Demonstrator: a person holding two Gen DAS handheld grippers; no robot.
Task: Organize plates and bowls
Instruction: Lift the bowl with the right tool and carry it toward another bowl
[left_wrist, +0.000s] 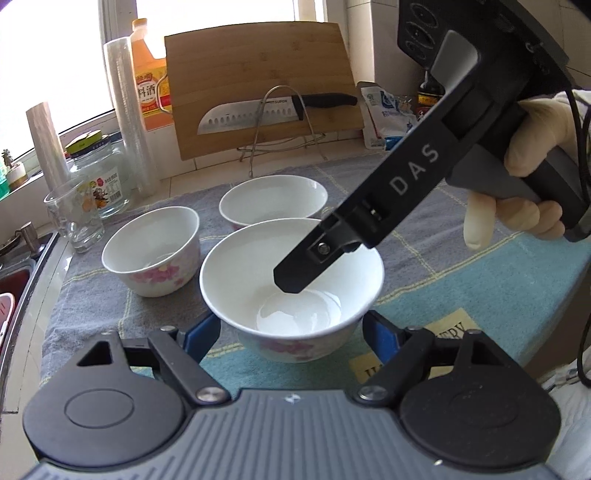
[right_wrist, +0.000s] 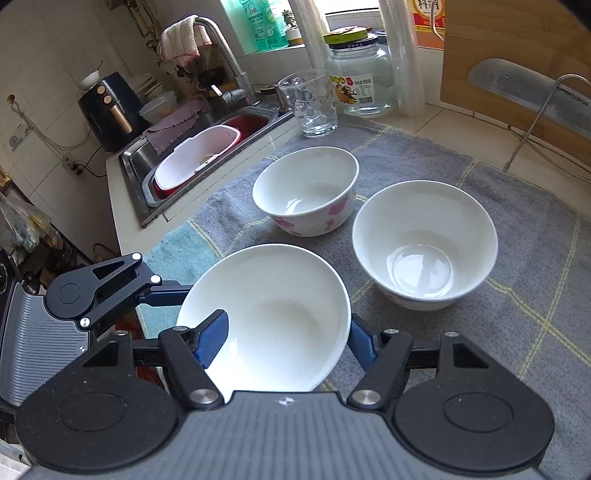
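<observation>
While both grippers work the near bowl (left_wrist: 291, 280) on the grey towel (left_wrist: 424, 206), left gripper (left_wrist: 291, 334) clamps its outer sides; right gripper (right_wrist: 288, 341) pinches its rim, one finger inside, one outside. Two other bowls (right_wrist: 306, 192) (right_wrist: 424, 243) sit behind, apart, upright on the counter

Bright daylight enters through the window (left_wrist: 55, 55). White tiled wall (right_wrist: 55, 55) stands left of it. Steel sink (right_wrist: 207, 122) lies below.
</observation>
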